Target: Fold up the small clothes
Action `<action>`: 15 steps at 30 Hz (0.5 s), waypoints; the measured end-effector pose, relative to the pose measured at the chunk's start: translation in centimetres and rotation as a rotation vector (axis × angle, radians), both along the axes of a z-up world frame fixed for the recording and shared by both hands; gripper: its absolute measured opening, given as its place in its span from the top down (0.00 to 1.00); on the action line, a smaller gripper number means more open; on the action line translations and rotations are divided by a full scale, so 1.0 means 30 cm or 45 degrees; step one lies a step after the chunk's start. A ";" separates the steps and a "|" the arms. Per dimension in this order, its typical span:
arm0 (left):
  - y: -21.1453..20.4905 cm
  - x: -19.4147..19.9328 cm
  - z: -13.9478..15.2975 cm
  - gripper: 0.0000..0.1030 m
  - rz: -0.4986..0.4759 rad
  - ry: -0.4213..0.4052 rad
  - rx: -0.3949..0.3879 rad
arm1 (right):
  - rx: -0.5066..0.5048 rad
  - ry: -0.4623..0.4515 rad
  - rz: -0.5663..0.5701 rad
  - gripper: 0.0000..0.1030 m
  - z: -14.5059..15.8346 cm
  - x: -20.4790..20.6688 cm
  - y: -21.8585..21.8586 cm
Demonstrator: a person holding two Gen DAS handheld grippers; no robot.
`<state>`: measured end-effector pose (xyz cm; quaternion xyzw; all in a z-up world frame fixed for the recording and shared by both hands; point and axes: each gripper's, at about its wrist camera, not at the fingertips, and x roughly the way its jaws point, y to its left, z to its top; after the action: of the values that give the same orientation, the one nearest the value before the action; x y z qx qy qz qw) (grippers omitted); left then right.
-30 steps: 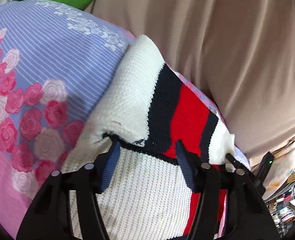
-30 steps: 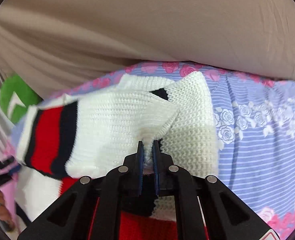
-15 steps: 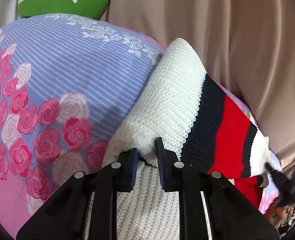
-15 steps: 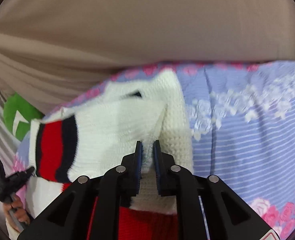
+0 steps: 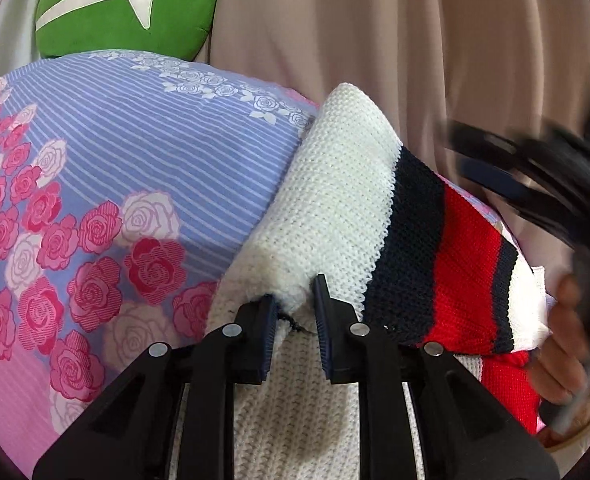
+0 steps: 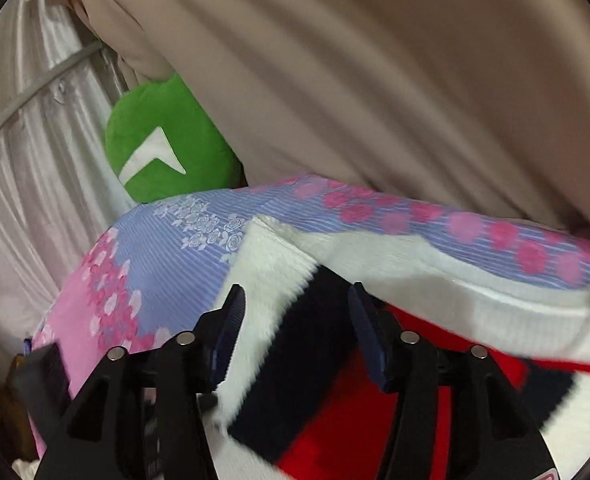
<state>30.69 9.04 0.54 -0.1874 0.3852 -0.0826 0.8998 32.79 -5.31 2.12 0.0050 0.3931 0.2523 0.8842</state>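
Heads-up: white knit sweater with navy and red stripes (image 5: 335, 208) lies on the floral bedsheet (image 5: 143, 152); your left gripper (image 5: 293, 316) pinches its edge; right gripper (image 6: 295, 316) is opening, empty; fold may spring back.

A floral bedsheet (image 5: 143, 168) spreads to the left of the jaws and beyond them in the left wrist view: lilac with thin white stripes and small white roses farther off, pink with large red and white roses nearer. Past its far edge lies a green cushion (image 5: 127, 8) bearing a white arrow-like mark, up and left of the jaws. A beige curtain (image 6: 395, 80) hangs in folds behind everything, above the jaws, with a shiny white drape (image 6: 35, 128) at far left.
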 end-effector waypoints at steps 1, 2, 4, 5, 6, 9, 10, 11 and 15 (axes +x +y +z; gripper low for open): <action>0.014 0.007 0.009 0.82 0.001 -0.001 -0.004 | -0.017 0.022 0.007 0.39 -0.029 0.039 0.040; 0.031 0.000 0.016 0.82 0.002 -0.001 -0.013 | -0.037 0.034 0.007 0.38 -0.049 0.067 0.073; 0.035 0.005 0.010 0.82 0.007 -0.001 -0.041 | -0.081 0.048 -0.014 0.45 -0.075 0.110 0.112; 0.042 0.003 0.010 0.82 0.012 -0.002 -0.059 | -0.088 0.054 -0.015 0.57 -0.096 0.124 0.130; 0.048 0.000 0.009 0.83 0.017 -0.004 -0.071 | -0.070 0.062 -0.004 0.90 -0.113 0.129 0.147; 0.056 -0.017 0.013 0.87 0.058 -0.029 -0.054 | -0.055 -0.017 -0.004 0.92 -0.066 0.129 0.174; 0.059 -0.027 0.017 0.88 0.083 -0.040 -0.040 | -0.050 -0.051 0.001 0.92 -0.036 0.125 0.185; 0.064 -0.035 0.018 0.89 0.107 -0.051 -0.035 | -0.031 -0.065 0.006 0.92 -0.017 0.128 0.199; 0.092 -0.047 0.011 0.90 0.158 -0.042 -0.041 | -0.120 -0.026 0.007 0.93 -0.093 0.203 0.278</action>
<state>29.29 11.80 0.87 -0.2241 0.3564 -0.0359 0.9064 38.88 3.05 -0.68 -0.0402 0.3955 0.2360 0.8867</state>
